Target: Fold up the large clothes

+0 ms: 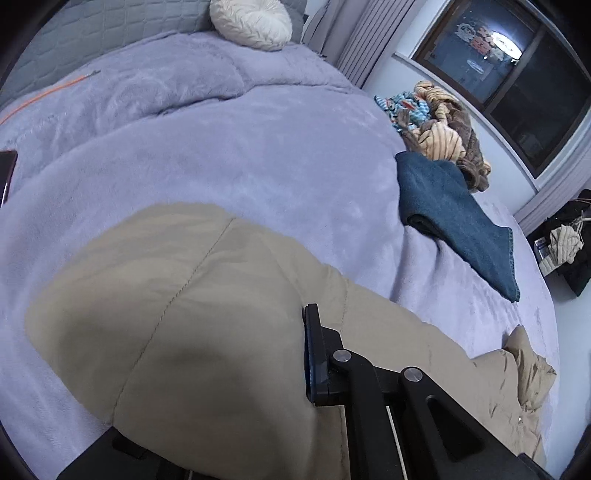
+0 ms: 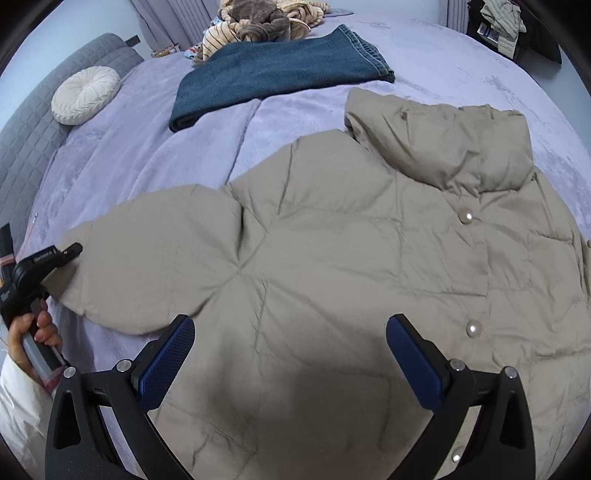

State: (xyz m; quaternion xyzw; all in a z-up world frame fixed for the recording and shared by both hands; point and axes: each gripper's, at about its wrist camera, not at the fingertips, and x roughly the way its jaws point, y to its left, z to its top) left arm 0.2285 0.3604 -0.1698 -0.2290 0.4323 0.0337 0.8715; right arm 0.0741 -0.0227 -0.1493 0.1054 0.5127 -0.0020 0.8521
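A beige quilted puffer jacket [image 2: 351,236] lies front-up on the lilac bed, collar toward the far right, pearl snaps down its front. Its left sleeve [image 2: 147,258] stretches out to the left. My right gripper [image 2: 290,354] is open and empty, hovering over the jacket's lower body. My left gripper [image 2: 68,253] sits at the sleeve's cuff, held by a hand. In the left wrist view the sleeve [image 1: 166,314] fills the space between the fingers; one finger [image 1: 314,354] shows on the right, and the sleeve covers the other, so the grip is unclear.
Folded dark blue jeans [image 2: 280,70] lie beyond the jacket. A heap of striped and brown clothes [image 2: 258,26] sits at the far edge. A round cream cushion [image 2: 86,96] rests by the grey headboard [image 2: 26,147]. A phone [image 1: 7,173] lies at the bed's left.
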